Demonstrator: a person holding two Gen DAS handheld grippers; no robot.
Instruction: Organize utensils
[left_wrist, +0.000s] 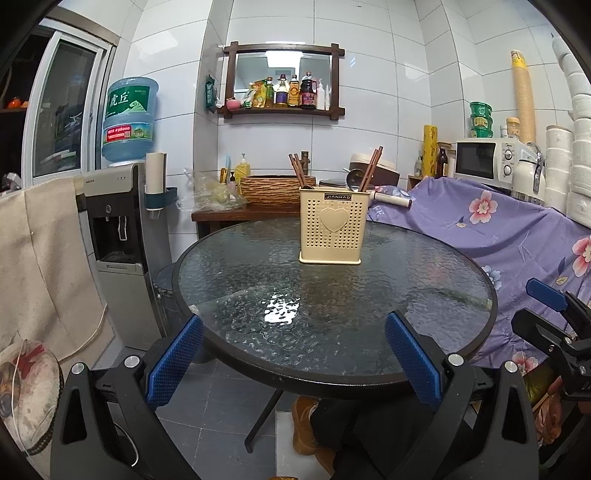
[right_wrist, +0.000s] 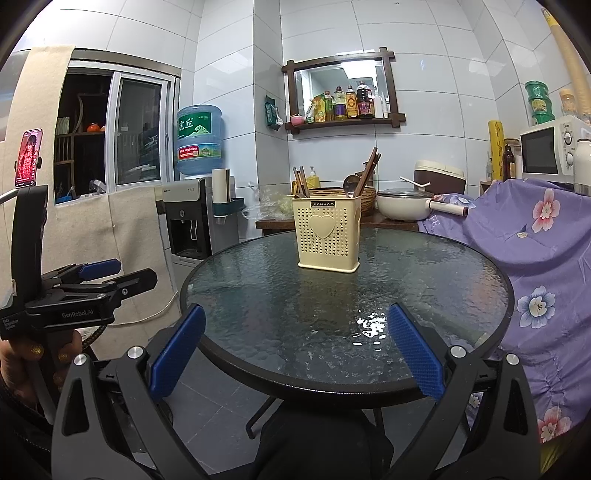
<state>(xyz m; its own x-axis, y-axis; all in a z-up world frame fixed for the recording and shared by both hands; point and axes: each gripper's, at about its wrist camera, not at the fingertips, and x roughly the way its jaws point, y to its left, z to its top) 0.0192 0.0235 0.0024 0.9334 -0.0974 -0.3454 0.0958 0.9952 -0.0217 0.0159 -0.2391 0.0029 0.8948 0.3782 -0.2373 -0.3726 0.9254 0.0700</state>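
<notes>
A cream perforated utensil holder (left_wrist: 330, 225) (right_wrist: 325, 234) with a heart on its front stands upright on the far part of a round glass table (left_wrist: 369, 321) (right_wrist: 295, 314). Brown chopsticks (left_wrist: 370, 170) (right_wrist: 369, 166) and a metal spoon (left_wrist: 355, 177) (right_wrist: 350, 183) stick up out of it. My left gripper (left_wrist: 293, 332) is open at the table's near edge, nothing between its blue pads. My right gripper (right_wrist: 295, 325) is also open and empty, at the near edge. Each gripper shows in the other's view, held off the table's sides.
A water dispenser (left_wrist: 118, 236) (right_wrist: 188, 218) stands left of the table. A purple flowered cloth (left_wrist: 498, 236) (right_wrist: 543, 251) covers furniture on the right. Behind the table a wooden counter holds a woven basket (left_wrist: 273, 190), a pot (right_wrist: 402, 203) and bottles. A microwave (left_wrist: 484, 160) sits back right.
</notes>
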